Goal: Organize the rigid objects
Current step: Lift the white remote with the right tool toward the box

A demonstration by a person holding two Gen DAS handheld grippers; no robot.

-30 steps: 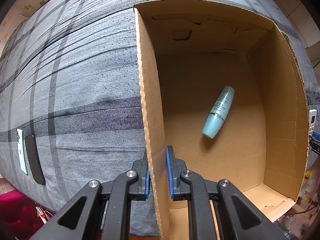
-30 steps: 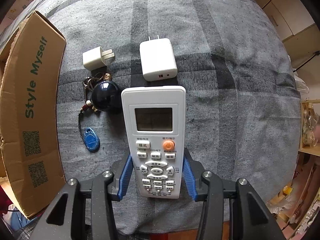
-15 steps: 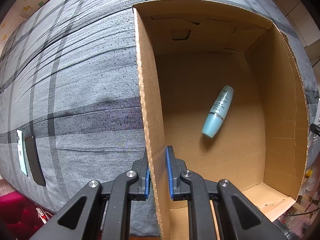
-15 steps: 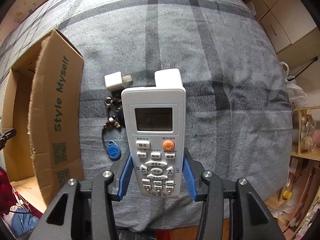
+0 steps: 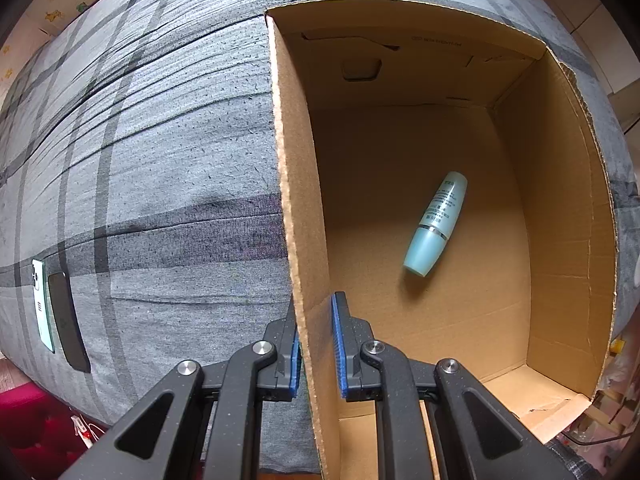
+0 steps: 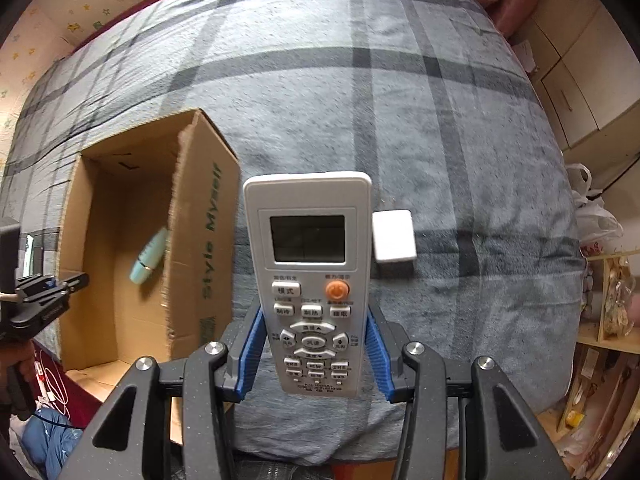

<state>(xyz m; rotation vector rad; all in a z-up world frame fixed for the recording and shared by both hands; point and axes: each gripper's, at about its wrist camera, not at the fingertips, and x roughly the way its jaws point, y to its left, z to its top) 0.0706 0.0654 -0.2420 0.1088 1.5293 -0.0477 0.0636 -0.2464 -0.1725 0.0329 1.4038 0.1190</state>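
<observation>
My right gripper (image 6: 314, 320) is shut on a white air-conditioner remote (image 6: 310, 264), held high above the grey checked bedspread (image 6: 440, 152). An open cardboard box (image 6: 204, 240) stands to its left, with a pale blue bottle (image 6: 150, 256) lying on the floor inside. In the left wrist view my left gripper (image 5: 316, 320) is shut on the box's left wall (image 5: 296, 184), one blue pad on each side of the cardboard. The same bottle (image 5: 436, 224) lies inside, to the right of the wall. The left gripper's body (image 6: 40, 300) shows at the left edge of the right wrist view.
A white charger block (image 6: 394, 236) lies on the bedspread just right of the remote. Two phones (image 5: 56, 316) lie near the bed's left edge. Cupboards (image 6: 580, 80) and a shelf (image 6: 608, 320) stand to the right of the bed, and cables and clutter lie on the floor below.
My right gripper has risen with the remote and swung toward the box, which now shows its inside; the small plug, keys and blue tag have gone behind the remote. The left gripper has not moved.
</observation>
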